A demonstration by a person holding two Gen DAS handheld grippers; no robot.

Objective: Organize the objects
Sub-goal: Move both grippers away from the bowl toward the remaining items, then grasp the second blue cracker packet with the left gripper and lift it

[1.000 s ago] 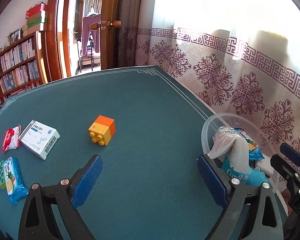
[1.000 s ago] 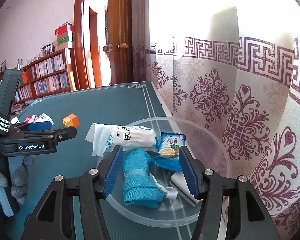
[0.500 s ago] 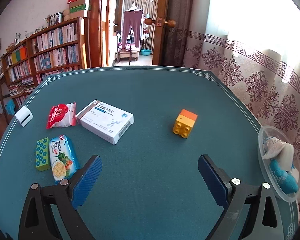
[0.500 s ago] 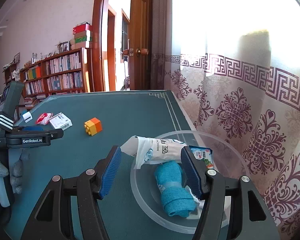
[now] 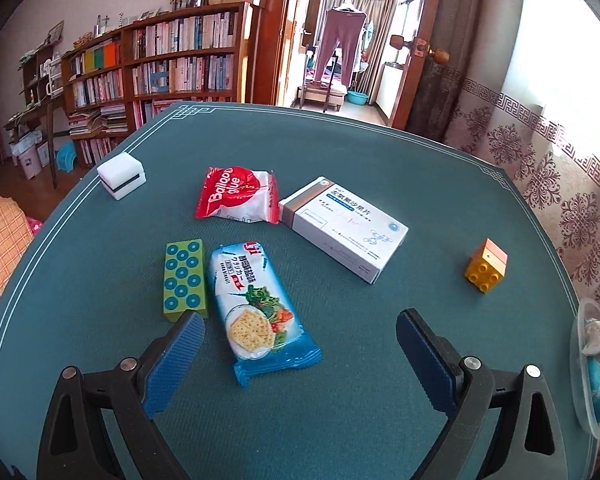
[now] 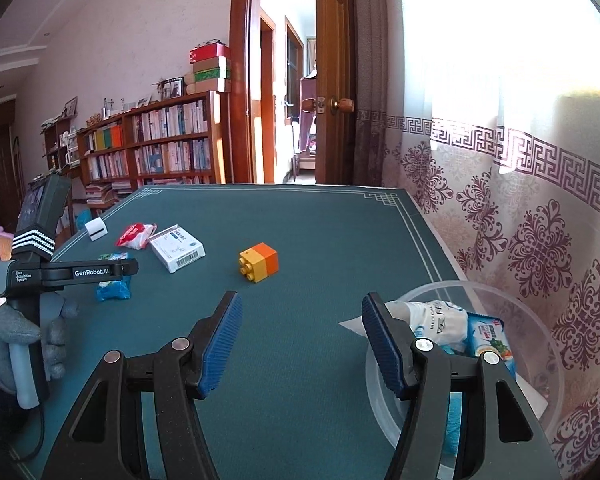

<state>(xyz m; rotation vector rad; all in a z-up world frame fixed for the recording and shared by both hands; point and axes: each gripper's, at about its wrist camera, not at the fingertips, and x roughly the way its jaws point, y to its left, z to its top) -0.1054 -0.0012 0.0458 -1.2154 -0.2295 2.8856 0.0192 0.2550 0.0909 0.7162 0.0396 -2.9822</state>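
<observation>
Green-felt table point(image 5: 340, 420) is carrying loose items, left gripper point(image 5: 300, 354) hovering wide-fingered over the near cracker packet point(image 5: 256, 312), probably the next pick for the bowl point(image 6: 540, 304) far right, right gripper point(image 6: 302, 338) idling empty, spread wide.

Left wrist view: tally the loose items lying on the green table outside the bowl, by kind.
Snack packets: 2 (cracker packet, red-and-white packet)
Boxes: 2 (medicine box, white box)
Blocks: 2 (green dotted block, orange-yellow brick)
Total: 6

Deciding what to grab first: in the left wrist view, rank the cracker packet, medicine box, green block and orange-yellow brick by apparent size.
1. cracker packet and medicine box: similar; the packet lies nearer, so unsure.
2. green block
3. orange-yellow brick
</observation>
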